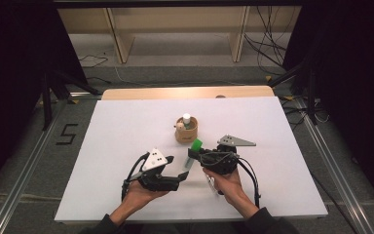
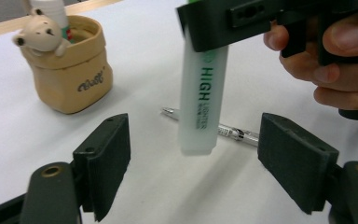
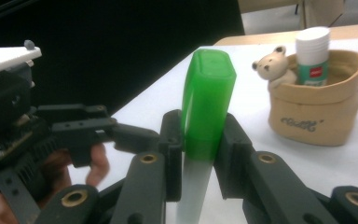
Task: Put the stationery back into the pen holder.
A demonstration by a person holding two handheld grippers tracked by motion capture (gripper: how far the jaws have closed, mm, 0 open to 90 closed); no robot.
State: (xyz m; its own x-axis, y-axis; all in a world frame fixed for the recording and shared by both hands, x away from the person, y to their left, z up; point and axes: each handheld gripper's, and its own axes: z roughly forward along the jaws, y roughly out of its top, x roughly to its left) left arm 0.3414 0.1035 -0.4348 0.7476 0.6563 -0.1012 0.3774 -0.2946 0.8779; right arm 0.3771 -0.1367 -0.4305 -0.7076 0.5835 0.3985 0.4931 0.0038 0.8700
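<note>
A highlighter (image 1: 193, 152) with a green cap and a pale translucent body hangs cap-up above the white table sheet. My right gripper (image 3: 200, 135) is shut on its green cap (image 3: 207, 98). Its body (image 2: 200, 102), printed "HIGH LIGHTER", reaches down between the jaws of my left gripper (image 2: 198, 144). Those jaws stand wide open, and neither pad touches the highlighter. In the high view the left gripper (image 1: 181, 174) points right toward the right gripper (image 1: 195, 155), near the front middle of the table.
A tan pouch-shaped holder (image 1: 186, 131) stands just behind the grippers, with a small bear figure (image 3: 272, 67) on its rim and a white glue stick (image 3: 312, 56) inside. A silver pen (image 2: 228, 131) lies on the sheet under the highlighter.
</note>
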